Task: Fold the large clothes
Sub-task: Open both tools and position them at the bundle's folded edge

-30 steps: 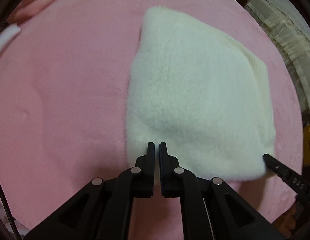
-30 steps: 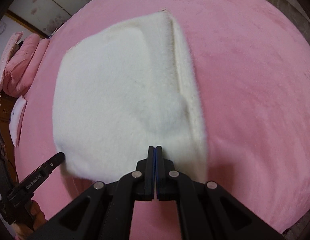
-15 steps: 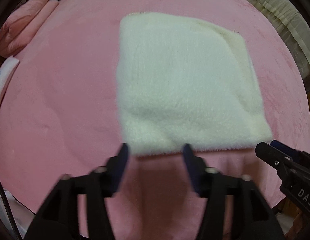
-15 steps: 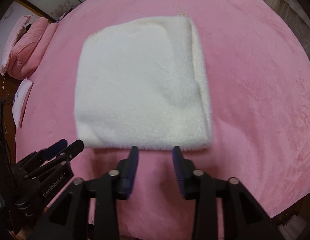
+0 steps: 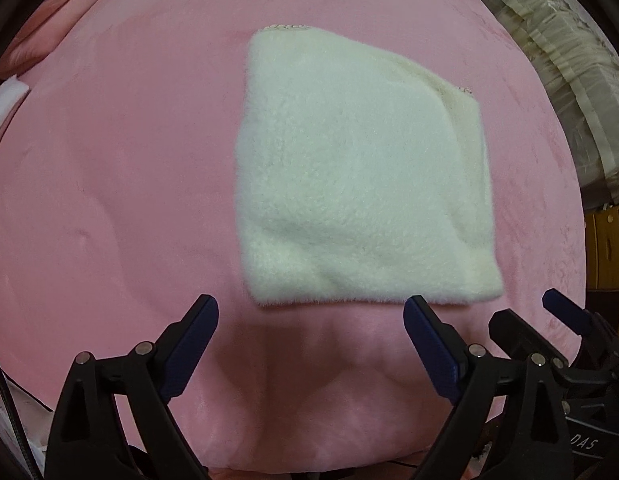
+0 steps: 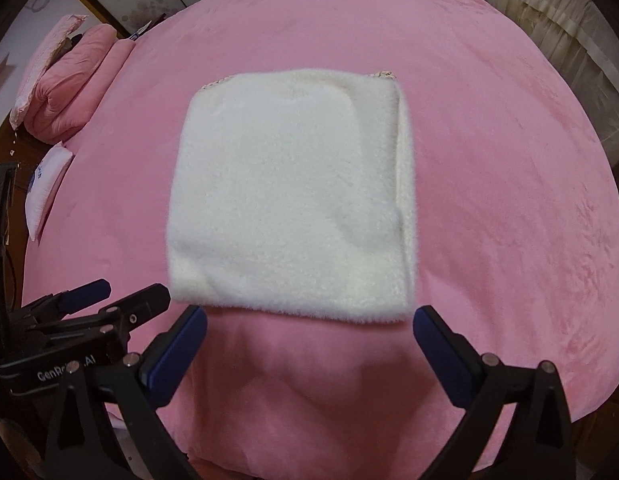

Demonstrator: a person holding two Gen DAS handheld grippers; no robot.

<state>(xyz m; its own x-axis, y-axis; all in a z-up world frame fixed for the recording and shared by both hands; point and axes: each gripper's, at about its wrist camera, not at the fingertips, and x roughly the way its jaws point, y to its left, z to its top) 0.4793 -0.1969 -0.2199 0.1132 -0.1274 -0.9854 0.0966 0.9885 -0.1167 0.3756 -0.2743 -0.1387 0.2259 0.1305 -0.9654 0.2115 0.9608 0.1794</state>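
the fluffy white fleece garment [image 5: 361, 176] lies folded into a squarish pad on the pink plush bedspread [image 5: 109, 184], filling the centre of the right wrist view [image 6: 293, 204] and sitting right of centre in the left one. both claws are spread wide and hold nothing: the left gripper [image 5: 311, 322] sits at the bottom of its frame just short of the pad's near edge, and the right gripper [image 6: 309, 330] does likewise, each also showing at the lower corner of the other's view.

the fold looks close to finished. if another fold or a tidy is wanted, each gripper would best come in low at a near corner, bite through every layer, and lift evenly so the stack does not slide. the right-hand edge shows a lower layer peeping out, so squaring that side would help.

pink folded bedding [image 6: 65, 92] sits at the upper left of the right wrist frame, with a white pillow-like item [image 6: 43, 188] below it, and cream ruffled curtains [image 5: 549, 64] at the upper right of the left view. all are well apart from the pad; nothing blocks the approach.
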